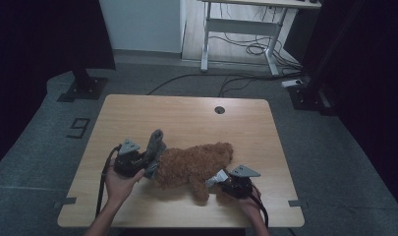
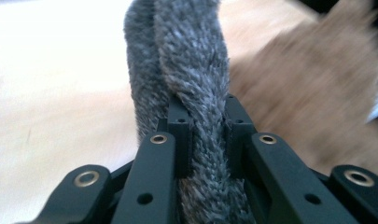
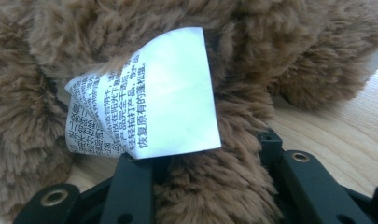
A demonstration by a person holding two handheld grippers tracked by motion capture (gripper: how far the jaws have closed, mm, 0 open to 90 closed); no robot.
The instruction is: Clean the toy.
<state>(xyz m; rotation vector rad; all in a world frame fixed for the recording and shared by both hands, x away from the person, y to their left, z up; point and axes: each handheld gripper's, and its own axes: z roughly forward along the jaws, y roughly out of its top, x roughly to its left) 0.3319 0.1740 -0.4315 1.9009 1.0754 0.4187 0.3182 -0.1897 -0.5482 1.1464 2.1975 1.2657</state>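
There's a white care tag [image 3: 144, 98] sewn on the brown plush toy [image 3: 252, 56], printed with small Chinese text; I can make out "恢复原有的蓬松感". Over on the far left, the floor [image 1: 49, 147] has a "9" [image 1: 78, 128] marked in dark tape.

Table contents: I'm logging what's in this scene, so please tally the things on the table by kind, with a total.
Brown plush toy: 1
Grey fuzzy piece: 1
White care label: 1
Handheld grippers: 2, left gripper and right gripper
Total: 5
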